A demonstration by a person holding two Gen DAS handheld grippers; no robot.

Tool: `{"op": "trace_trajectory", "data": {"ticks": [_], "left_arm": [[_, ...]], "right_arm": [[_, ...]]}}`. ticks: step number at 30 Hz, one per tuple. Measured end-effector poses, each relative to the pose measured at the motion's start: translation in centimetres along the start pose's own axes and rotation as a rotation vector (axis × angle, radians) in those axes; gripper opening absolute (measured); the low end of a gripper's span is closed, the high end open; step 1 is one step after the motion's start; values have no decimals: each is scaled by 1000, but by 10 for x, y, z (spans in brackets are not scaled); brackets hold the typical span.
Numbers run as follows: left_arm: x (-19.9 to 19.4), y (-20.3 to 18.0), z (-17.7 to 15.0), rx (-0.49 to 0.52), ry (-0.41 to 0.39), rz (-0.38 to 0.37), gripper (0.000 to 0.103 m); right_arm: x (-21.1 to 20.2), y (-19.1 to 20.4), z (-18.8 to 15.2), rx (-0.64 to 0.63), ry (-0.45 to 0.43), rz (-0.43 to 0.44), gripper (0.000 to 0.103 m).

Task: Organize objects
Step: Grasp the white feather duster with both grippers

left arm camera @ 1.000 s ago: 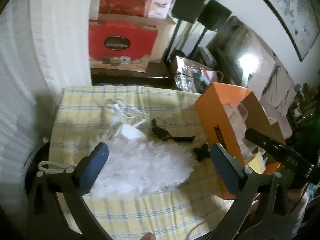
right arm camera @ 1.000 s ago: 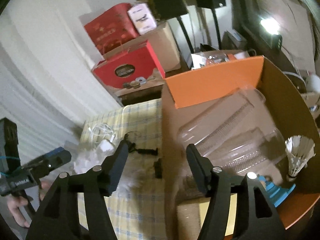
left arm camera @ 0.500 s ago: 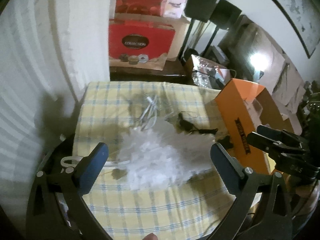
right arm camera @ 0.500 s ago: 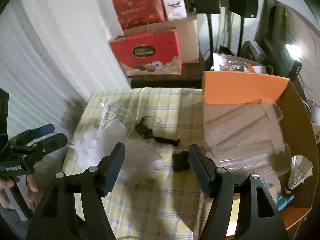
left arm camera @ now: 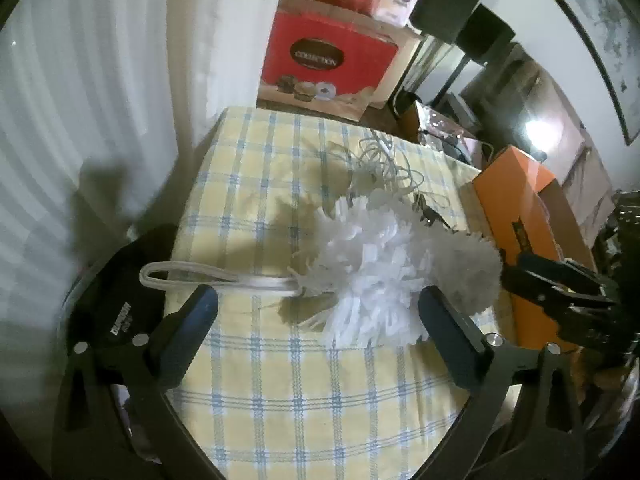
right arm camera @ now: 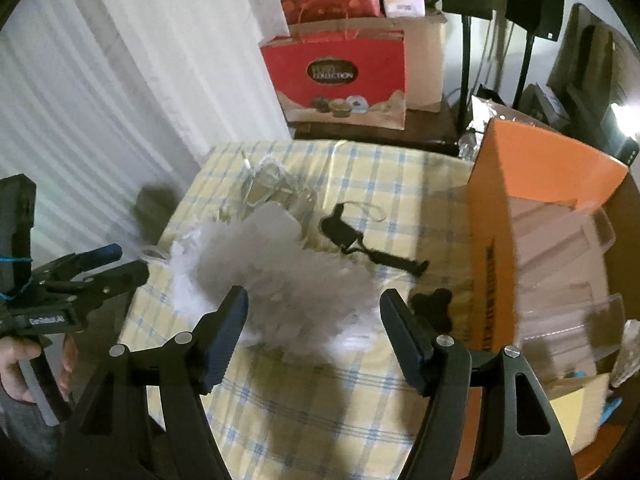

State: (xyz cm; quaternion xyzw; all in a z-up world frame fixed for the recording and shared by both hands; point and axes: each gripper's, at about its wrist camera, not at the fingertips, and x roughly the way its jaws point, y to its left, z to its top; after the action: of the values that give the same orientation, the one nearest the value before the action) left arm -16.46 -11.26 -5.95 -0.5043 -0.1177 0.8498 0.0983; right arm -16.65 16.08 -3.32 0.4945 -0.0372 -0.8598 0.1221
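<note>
While both claws tilt steeply down toward the checked tablecloth (left arm camera: 280, 392), neither has hold of anything. At the left, a hand (right arm camera: 24, 368) grips the handle of the left gripper (left arm camera: 318, 326), whose blue-padded jaws stand wide apart above the cloth; the white duster (left arm camera: 384, 280) lies just past them, its looped handle (left arm camera: 192, 276) reaching out over the table's left edge. Behind the duster sits a tangle of white cable (left arm camera: 384, 168), partly hidden by the fluff. The right gripper (right arm camera: 314, 328) also hangs spread, empty, with the duster's head blurred and grey just beyond its tips. A black strapped gadget (right arm camera: 360, 244) and a small black lump (right arm camera: 434, 306) lie near the orange box (right arm camera: 496, 264), too dark to identify. Clear plastic tubes (right arm camera: 560, 240) inside the box are smeared and cut off at the right edge.
</note>
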Motion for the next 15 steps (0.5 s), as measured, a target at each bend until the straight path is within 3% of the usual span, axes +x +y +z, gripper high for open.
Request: {"op": "trace_trajectory", "data": {"ticks": [4, 5, 11, 13, 15], "left_arm": [[9, -6, -4, 16, 0, -17, 94], [11, -7, -5, 20, 1, -22, 85], [32, -16, -7, 32, 41, -25, 64], [37, -18, -8, 29, 51, -36, 55], [42, -19, -9, 23, 64, -53, 47]], "right_arm": [[19, 0, -8, 11, 25, -12, 70], [22, -1, -9, 14, 27, -16, 70], [33, -4, -15, 29, 42, -15, 70], [35, -3, -15, 26, 45, -16, 64], [37, -3, -17, 24, 52, -11, 47]]}}
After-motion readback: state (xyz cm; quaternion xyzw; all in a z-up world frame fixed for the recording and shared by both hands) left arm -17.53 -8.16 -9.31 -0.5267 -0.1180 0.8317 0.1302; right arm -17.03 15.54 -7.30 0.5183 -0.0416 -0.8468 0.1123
